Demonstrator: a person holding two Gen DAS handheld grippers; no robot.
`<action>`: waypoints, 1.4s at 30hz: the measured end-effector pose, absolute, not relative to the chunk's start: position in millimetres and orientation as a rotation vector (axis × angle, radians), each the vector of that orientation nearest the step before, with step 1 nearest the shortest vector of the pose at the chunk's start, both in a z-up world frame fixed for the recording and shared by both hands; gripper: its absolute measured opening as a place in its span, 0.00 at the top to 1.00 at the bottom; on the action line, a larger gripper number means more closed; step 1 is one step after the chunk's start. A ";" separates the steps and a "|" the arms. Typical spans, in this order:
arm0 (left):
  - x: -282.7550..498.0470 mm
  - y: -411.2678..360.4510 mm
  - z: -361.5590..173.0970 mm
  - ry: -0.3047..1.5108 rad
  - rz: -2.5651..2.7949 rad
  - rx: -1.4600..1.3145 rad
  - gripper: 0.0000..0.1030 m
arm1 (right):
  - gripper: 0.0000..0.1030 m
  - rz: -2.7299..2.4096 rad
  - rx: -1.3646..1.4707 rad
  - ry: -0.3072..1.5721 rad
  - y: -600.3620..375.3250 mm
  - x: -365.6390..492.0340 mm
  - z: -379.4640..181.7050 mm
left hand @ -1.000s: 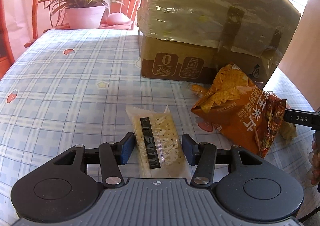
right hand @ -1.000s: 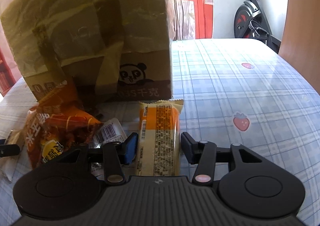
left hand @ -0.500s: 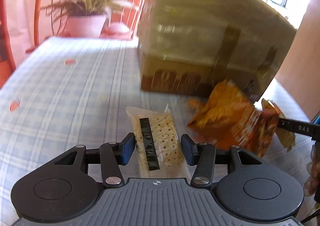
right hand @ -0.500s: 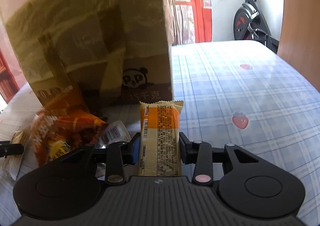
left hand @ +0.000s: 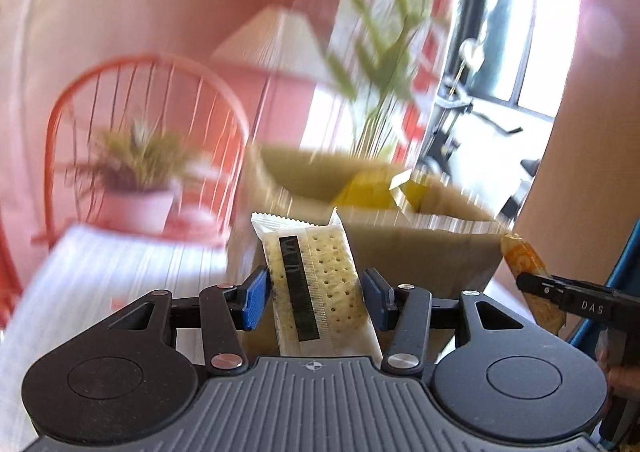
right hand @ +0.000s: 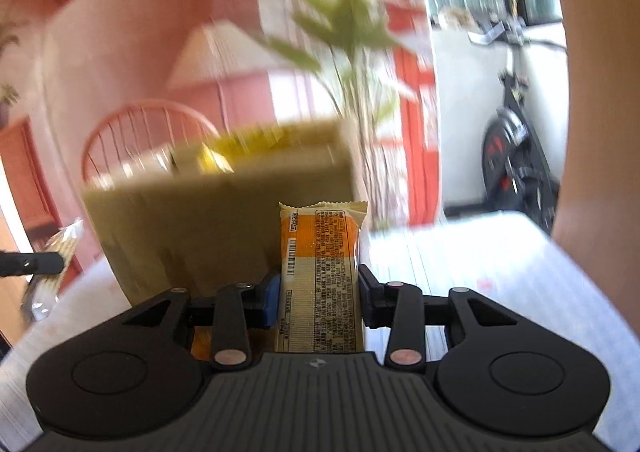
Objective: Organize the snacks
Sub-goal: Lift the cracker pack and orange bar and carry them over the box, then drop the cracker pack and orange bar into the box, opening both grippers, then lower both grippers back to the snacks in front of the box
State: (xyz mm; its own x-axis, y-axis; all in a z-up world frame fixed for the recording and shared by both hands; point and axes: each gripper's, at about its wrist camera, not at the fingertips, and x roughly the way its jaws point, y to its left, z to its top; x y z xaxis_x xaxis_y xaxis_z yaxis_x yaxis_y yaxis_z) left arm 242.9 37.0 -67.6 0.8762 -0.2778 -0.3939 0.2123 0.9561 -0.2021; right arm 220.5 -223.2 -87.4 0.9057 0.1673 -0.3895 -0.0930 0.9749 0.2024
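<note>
Both wrist cameras look forward along their fingers, close behind them — sharing, blurrily, the cardboard box (left hand: 400, 236) (right hand: 224, 211).

left tool (left hand: 316, 298): clamped, raised | right tool (right hand: 318, 298): clamped, raised

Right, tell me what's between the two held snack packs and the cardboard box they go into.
Nothing visible. The cracker pack in the left gripper and the orange pack in the right gripper are both lifted, facing the cardboard box; its near wall stands ahead, its top looks open, though blurred.
</note>
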 end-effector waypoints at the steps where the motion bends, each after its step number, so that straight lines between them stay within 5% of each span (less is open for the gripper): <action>1: 245.7 34.9 -59.6 0.411 -0.262 -0.150 0.49 | 0.61 0.148 0.175 0.392 -221.4 223.1 -77.3; 10: 311.3 5.2 -10.7 0.323 -0.268 -0.124 0.48 | 0.61 0.188 0.126 0.283 -204.2 287.9 -28.5; 19: 372.9 -18.1 -31.6 0.407 -0.219 -0.100 0.48 | 0.61 0.150 0.235 0.366 -210.0 360.9 -44.6; 22: 378.8 -25.2 -38.1 0.428 -0.214 -0.061 0.47 | 0.61 0.144 0.226 0.388 -209.8 364.2 -52.7; 26: 382.0 -27.2 -41.4 0.441 -0.225 -0.036 0.24 | 0.56 0.137 0.236 0.393 -211.9 361.9 -57.8; 31: 372.9 -22.1 -37.3 0.428 -0.240 -0.036 0.22 | 0.41 0.140 0.217 0.368 -211.3 349.2 -55.6; 42: 321.7 5.4 -34.5 0.448 -0.364 -0.103 0.21 | 0.41 0.190 0.170 0.325 -204.3 293.2 -49.9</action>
